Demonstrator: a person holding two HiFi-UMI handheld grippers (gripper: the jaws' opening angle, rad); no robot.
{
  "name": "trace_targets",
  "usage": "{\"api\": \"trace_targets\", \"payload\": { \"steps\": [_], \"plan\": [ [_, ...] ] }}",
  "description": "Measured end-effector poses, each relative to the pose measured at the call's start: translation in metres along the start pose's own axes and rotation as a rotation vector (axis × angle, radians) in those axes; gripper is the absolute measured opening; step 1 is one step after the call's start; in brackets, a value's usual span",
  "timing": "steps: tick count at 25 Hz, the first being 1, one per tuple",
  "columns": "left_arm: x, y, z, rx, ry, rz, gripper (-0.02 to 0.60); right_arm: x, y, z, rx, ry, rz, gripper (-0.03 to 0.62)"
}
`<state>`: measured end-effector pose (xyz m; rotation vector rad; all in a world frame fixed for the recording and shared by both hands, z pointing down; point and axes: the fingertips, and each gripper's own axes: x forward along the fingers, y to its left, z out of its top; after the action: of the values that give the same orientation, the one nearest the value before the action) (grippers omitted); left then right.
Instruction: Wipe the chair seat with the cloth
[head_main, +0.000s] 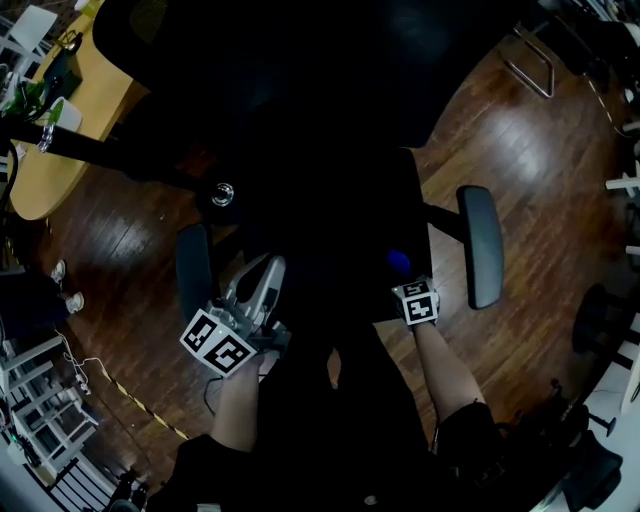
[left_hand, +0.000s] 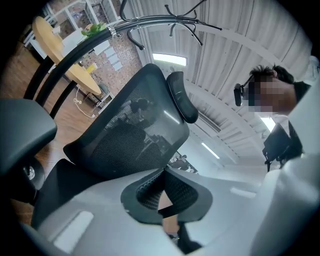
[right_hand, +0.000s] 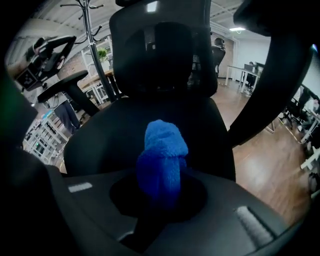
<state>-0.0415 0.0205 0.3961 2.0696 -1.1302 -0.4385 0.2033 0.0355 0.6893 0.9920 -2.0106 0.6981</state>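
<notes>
spreading around the black chair seat (right_hand: 100, 140) is glossy wood floor (head_main: 520, 150).

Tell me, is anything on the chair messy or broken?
Nothing stands out. The blue cloth is bunched up in the right tongs, at the black chair seat, which shows no spill or tear. The seat is dark, so small marks could be missed.

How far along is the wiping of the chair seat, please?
Done: the right tool has the cloth clamped. In hand: it holds the cloth over the seat, near its front. Left: the wiping itself, as no wiped patch shows on the dark seat.
</notes>
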Motion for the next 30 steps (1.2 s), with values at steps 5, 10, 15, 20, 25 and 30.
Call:
{"api": "trace_targets", "payload": {
  "steps": [5, 10, 15, 20, 25, 30],
  "plan": [
    [0.002, -0.002, -0.001, 0.0, 0.003, 0.006, -0.008, -0.001, -0.004, 0.001, -0.021, 0.007, -0.024, 0.038],
    [-0.009, 0.007, 0.01, -0.02, -0.042, 0.034, -0.008, 0.013, -0.004, 0.042, 0.015, -0.059, -0.05, 0.038],
    [-0.027, 0.023, 0.02, -0.049, -0.098, 0.064, -0.008, 0.074, 0.043, 0.146, -0.032, -0.126, 0.077, 0.038],
    [-0.036, 0.033, 0.028, -0.077, -0.129, 0.065, -0.008, 0.131, 0.125, 0.228, -0.129, -0.138, 0.212, 0.038],
    [-0.039, 0.042, 0.037, -0.096, -0.147, 0.052, -0.008, 0.178, 0.179, 0.258, -0.187, -0.092, 0.286, 0.038],
    [-0.039, 0.046, 0.04, -0.131, -0.157, 0.029, -0.008, 0.201, 0.196, 0.258, -0.205, -0.089, 0.312, 0.038]
  ]
}}
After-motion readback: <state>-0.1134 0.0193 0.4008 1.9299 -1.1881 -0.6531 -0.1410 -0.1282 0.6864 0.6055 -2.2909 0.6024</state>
